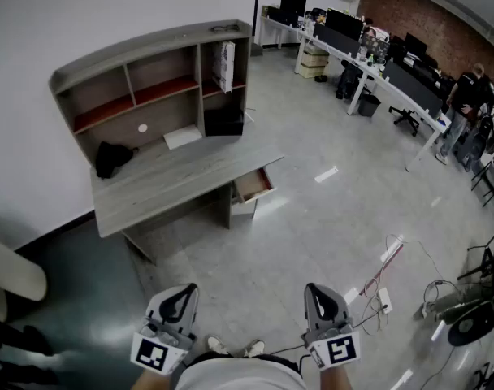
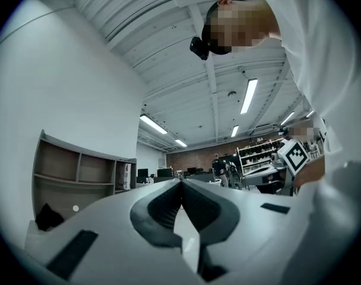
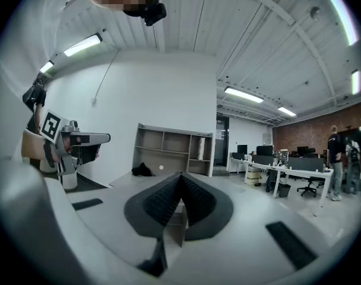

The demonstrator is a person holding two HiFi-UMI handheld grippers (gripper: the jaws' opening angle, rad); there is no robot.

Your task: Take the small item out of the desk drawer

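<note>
A grey wooden desk (image 1: 166, 187) with a shelf hutch (image 1: 149, 71) stands against the white wall, some way ahead of me. Its small drawer (image 1: 253, 184) at the right end is pulled out; what lies inside is too small to tell. My left gripper (image 1: 184, 292) and right gripper (image 1: 318, 291) are held low near my body, far from the desk, both shut with nothing between the jaws. In the right gripper view the right gripper (image 3: 180, 177) points toward the hutch (image 3: 171, 150). The left gripper (image 2: 180, 183) aims past the hutch (image 2: 79, 171) into the room.
A black bundle (image 1: 110, 158) and a white sheet (image 1: 182, 136) lie on the desk. Cables and a power strip (image 1: 383, 299) trail on the floor at the right. Long office desks with monitors (image 1: 369, 55) and a person (image 1: 470, 96) fill the far right.
</note>
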